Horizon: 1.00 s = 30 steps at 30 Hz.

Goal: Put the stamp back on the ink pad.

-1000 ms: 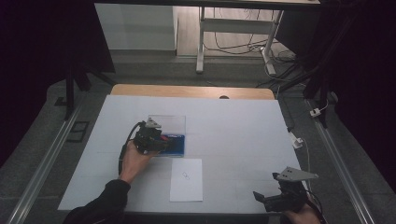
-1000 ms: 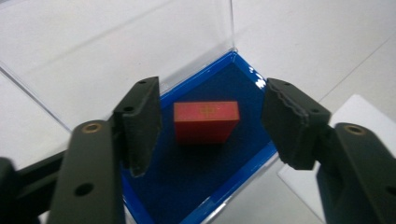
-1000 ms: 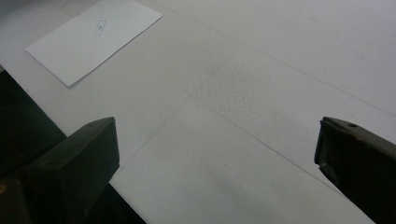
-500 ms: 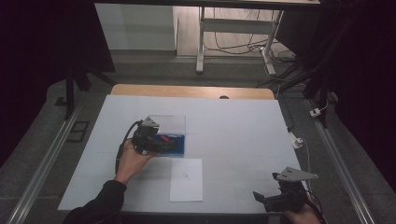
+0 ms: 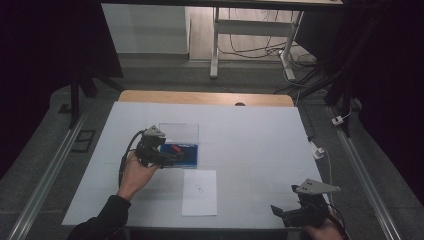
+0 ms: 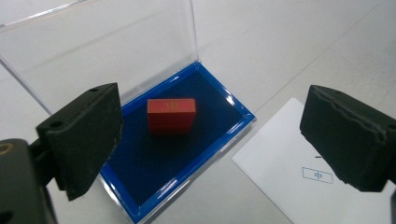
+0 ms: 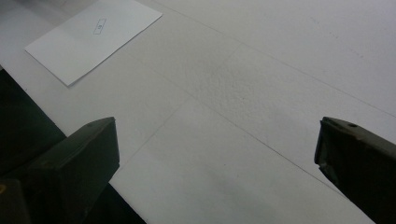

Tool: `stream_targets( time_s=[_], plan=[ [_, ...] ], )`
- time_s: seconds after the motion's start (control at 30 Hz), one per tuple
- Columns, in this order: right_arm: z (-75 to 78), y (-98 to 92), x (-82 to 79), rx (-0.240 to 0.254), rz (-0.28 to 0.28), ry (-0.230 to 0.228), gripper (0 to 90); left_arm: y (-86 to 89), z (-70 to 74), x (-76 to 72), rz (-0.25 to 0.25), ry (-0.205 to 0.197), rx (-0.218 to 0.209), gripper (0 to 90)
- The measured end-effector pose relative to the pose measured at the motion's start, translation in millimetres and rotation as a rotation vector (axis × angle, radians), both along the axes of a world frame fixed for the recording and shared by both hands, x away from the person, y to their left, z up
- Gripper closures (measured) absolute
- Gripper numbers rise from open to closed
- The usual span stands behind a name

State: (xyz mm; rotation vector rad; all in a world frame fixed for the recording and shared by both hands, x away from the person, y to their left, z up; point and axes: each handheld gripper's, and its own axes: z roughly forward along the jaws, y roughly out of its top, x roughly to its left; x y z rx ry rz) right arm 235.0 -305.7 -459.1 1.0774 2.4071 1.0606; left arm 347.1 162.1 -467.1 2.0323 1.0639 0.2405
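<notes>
Left gripper view has the small red rectangular block (image 6: 171,115) lying loose on the dark blue pad of the open clear-lidded plastic case (image 6: 236,122). Above it, the left gripper (image 6: 210,140) has just been opening, its jaws spread with nothing between them. Beside the case lies a white paper sheet (image 6: 289,172) bearing a small printed mark. Well away from the case, the right gripper (image 7: 217,172) hangs spread and empty. By my reading, the block is placed; only closing the lid may remain.
</notes>
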Motion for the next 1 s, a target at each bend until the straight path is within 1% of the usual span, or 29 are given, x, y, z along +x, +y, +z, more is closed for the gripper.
stream_targets(
  time_s=[0.07,0.23,0.43,0.53,0.87,1.0],
  plan=[
    [-0.1,-0.1,0.1,0.0,0.0,0.001,0.3,1.2,1.7,-1.8,-0.002,0.0,-0.016,4.5],
    [0.0,-0.6,0.5,0.006,-0.004,0.004,0.3,3.9,5.4,-7.0,-0.003,-0.003,-0.028,1.4],
    [-0.1,-0.7,1.1,0.006,-0.012,0.006,0.2,5.3,8.4,-17.0,-0.018,-0.011,-0.019,0.4],
    [0.1,-1.6,1.4,0.007,-0.018,0.007,0.2,7.7,10.6,-23.9,-0.026,-0.016,-0.015,0.3],
    [0.0,-1.9,1.8,0.013,-0.027,0.012,0.0,20.5,15.0,-50.1,-0.037,-0.022,-0.051,0.3],
    [0.1,-2.3,1.7,0.017,-0.028,0.012,0.0,25.2,15.3,-61.0,-0.037,-0.026,-0.053,0.2]
  ],
)
